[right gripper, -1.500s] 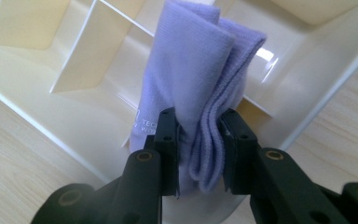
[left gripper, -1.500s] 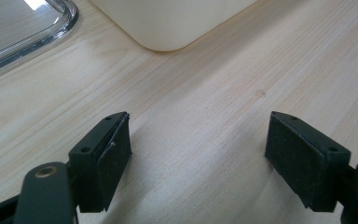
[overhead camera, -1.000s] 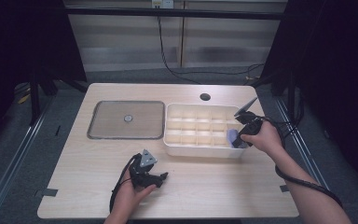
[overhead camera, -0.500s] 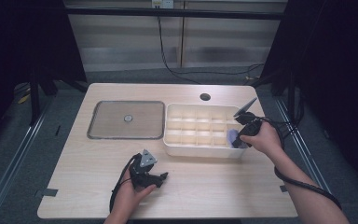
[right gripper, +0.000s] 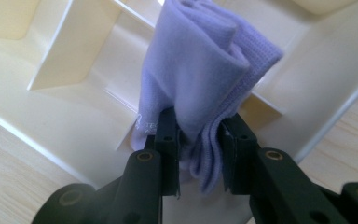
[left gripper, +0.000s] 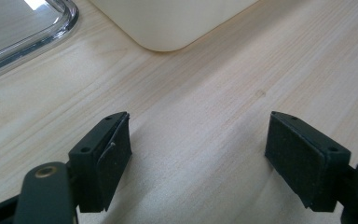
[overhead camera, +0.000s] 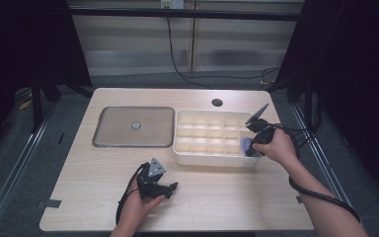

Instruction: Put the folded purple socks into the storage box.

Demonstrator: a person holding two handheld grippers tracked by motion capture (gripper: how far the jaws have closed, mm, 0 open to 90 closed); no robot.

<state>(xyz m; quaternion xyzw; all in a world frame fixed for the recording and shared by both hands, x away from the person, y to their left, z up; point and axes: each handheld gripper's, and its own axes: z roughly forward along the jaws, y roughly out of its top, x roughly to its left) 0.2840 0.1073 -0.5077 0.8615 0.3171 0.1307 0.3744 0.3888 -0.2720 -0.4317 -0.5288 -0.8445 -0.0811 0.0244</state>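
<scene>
Nearest the person, by the front edge of the counter [overhead camera: 94, 197], the left tool [overhead camera: 170, 186] rests low on the wood with its jaws spread and nothing between them. In the left gripper view bare wood runs between the two black pads [left gripper: 114, 158], and ahead of them sit a rounded corner of the white organizer box [left gripper: 168, 28] and the rim of the clear lid [left gripper: 37, 32]. This hand is well apart from the work.

Farther back, toward the counter's right edge, the right tool [overhead camera: 251, 146] is pinching a folded lavender sock [right gripper: 200, 84] — the jaws press on its lower part, one on each side. In the right gripper view the sock rises straight out from between the jaws, its long axis running along the tool's own line, with the folded end and ribbed cuff farthest from the grip. In the high view the sock [overhead camera: 246, 145] shows as a small patch of purple at the box's front-right corner compartment, just inside the rim.

So the relation that matters is sock to compartment — the sock lies directly ahead of the right tool and hangs over, perhaps partly into, that corner cell, with a divider wall [right gripper: 70, 51] close on one side and the box's outer wall on the other. Whether its far end touches the cell floor I cannot tell. I judge the coming move to be a short push along the sock's axis, then a release; the right hand is plainly the nearer one. At the far edge a small round hole [overhead camera: 217, 102] pierces the counter.
</scene>
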